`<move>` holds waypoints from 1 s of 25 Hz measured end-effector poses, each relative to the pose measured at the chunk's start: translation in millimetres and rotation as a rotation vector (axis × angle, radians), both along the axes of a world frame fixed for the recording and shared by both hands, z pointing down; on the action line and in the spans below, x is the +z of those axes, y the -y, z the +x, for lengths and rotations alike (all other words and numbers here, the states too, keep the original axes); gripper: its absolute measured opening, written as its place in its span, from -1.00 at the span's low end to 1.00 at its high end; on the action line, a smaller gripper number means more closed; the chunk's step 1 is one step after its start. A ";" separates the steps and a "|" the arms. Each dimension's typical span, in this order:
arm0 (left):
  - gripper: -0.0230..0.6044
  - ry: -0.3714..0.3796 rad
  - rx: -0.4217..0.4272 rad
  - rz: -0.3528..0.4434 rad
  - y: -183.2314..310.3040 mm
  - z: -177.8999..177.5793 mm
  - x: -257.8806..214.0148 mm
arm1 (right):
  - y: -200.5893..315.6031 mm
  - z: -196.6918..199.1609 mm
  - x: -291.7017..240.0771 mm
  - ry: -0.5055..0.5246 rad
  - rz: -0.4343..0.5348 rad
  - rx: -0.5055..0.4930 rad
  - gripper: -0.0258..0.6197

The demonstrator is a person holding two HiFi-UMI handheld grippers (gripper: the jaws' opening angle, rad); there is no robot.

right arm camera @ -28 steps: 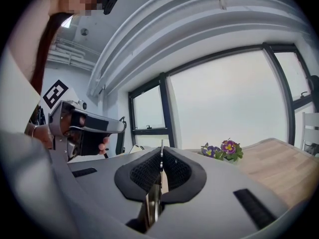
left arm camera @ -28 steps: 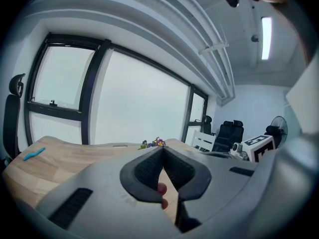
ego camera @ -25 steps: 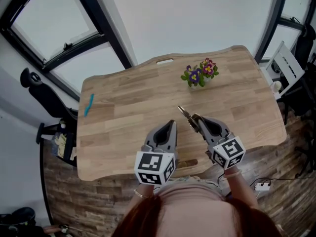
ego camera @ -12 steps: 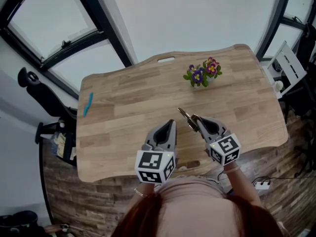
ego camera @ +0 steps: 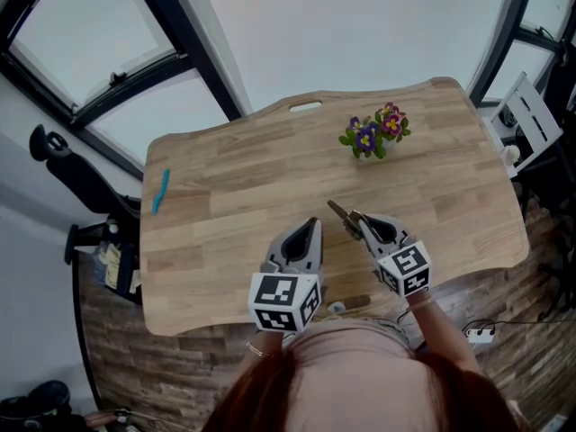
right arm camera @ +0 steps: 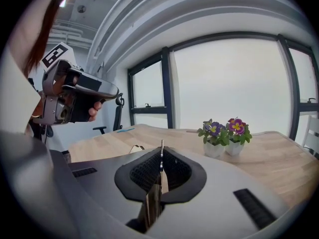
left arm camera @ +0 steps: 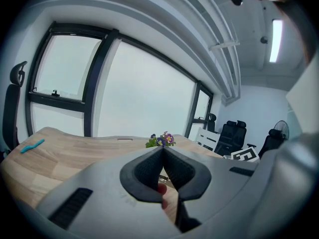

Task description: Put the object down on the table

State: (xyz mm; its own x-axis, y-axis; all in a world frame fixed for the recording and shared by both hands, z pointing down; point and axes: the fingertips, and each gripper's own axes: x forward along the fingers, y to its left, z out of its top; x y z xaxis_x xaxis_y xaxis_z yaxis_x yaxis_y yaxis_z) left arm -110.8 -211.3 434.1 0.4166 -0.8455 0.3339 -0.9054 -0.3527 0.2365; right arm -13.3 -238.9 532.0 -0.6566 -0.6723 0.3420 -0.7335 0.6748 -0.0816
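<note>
A thin metal tool (ego camera: 338,213), judged stiff and light (likely slippery), is pinched on its flat sides by the right gripper (right arm camera: 161,153); the left gripper (left arm camera: 162,151) is closed on nothing.

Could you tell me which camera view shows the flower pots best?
The right gripper view: both white flower pots stand side by side, unobstructed, blooms clear. The head view shows them small, from above; the left gripper view shows only the blooms, the pots hidden.

Soft even daylight from overcast windows (right arm camera: 224,83), faint shadows, strong fisheye bending at edges, dark vignetted corners
</note>
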 end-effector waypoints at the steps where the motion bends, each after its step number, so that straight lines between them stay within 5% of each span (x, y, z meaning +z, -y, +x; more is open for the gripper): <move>1: -0.92 0.000 0.001 -0.002 0.9 -0.5 1.3 | 0.9 -0.3 3.7 -0.006 -0.004 0.000 -0.91; 25: -0.92 -0.020 0.062 -0.051 16.8 -6.7 21.1 | 19.8 -2.5 63.0 -0.227 0.014 0.003 -0.91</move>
State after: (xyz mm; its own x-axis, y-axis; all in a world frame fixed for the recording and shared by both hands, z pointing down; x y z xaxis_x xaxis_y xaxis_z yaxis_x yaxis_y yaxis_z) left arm -117.5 -228.1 455.2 0.4746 -0.8001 0.3668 -0.8771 -0.3949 0.2733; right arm -15.9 -258.6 594.9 -0.5619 -0.6799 0.4712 -0.7339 0.6726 0.0954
